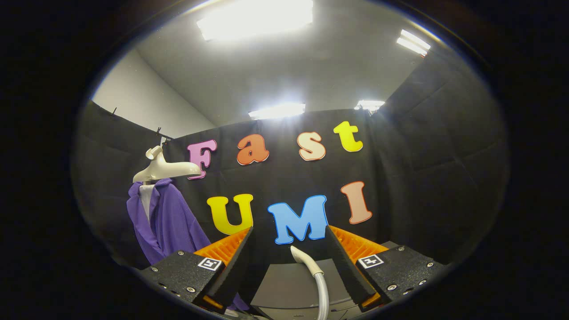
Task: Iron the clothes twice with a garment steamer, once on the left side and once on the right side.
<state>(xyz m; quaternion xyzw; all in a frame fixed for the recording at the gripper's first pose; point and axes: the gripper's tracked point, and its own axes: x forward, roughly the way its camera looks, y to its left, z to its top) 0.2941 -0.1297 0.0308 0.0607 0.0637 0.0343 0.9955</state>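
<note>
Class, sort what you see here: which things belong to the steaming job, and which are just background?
Belongs to the job:
purple garment on its hanger
steamer handle with hose, between the open gripper fingers

Just background:
ceiling lights
grey surface below the handle

A purple garment [166,222] over a white inner layer hangs at the lower left of the frame from a cream hanger [166,170], while the steamer handle [306,260] is cream with a pale grey hose [322,293] above a grey worktop [289,284].

Grey surface [289,284] beyond the parted claw [289,262], steamer hose [318,278] rising from it
</note>
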